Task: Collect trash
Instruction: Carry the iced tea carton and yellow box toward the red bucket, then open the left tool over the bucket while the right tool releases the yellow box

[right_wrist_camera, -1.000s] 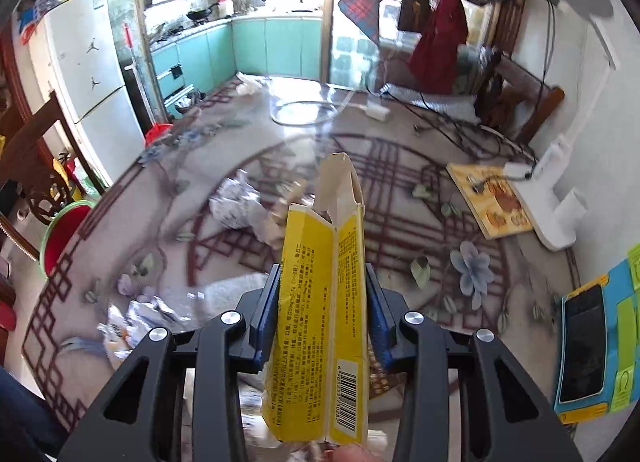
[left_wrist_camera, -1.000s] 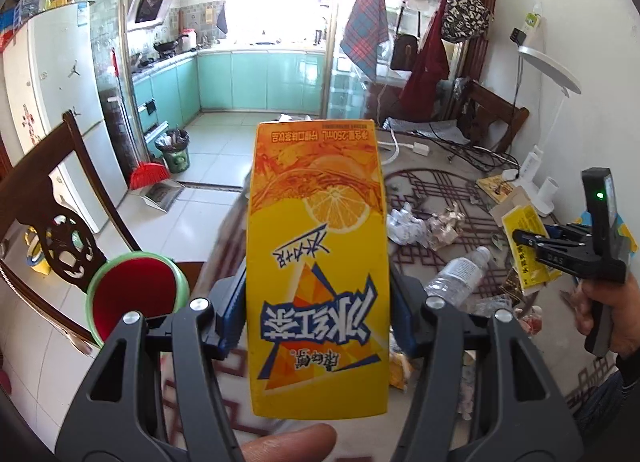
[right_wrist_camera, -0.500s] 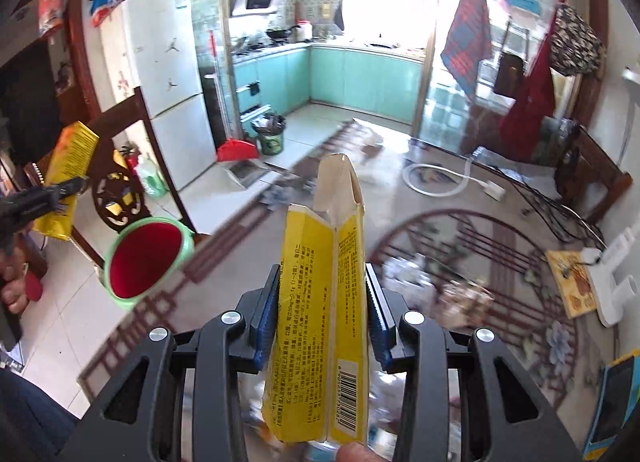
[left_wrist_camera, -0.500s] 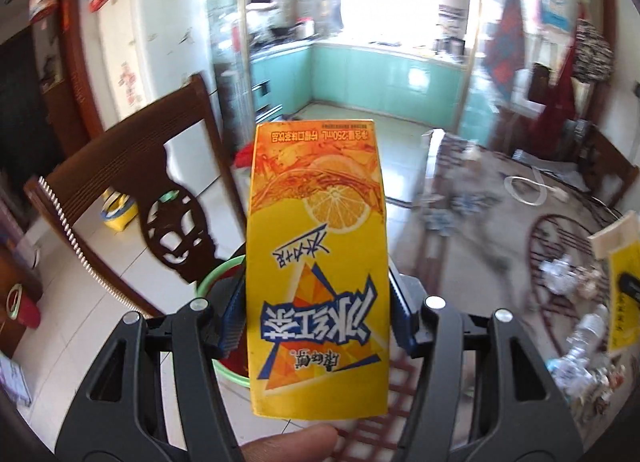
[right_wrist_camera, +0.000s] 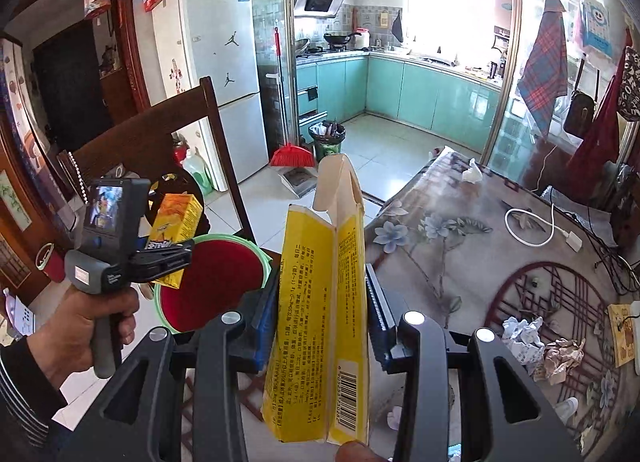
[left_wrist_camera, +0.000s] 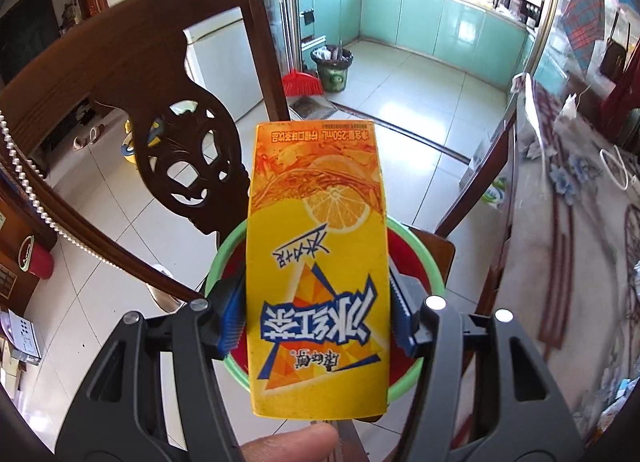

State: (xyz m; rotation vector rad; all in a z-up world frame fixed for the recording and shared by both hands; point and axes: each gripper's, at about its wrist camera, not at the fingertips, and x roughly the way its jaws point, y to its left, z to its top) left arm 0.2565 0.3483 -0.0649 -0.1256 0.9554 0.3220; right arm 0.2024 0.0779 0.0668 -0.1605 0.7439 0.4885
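My left gripper is shut on an orange iced-tea carton and holds it right above a green bin with a red inside that stands on a chair seat. The right wrist view shows that left gripper with the carton over the bin. My right gripper is shut on an opened yellow box, held to the right of the bin, at the table's edge.
A dark wooden chair back rises behind the bin. The table with a floral cloth holds crumpled paper, a white cable and a small plastic bottle. A fridge, broom and floor bin stand beyond.
Both grippers have swung left from over the table to the chair. The left gripper with its carton has come down close above the green bin. Both grips are unchanged.
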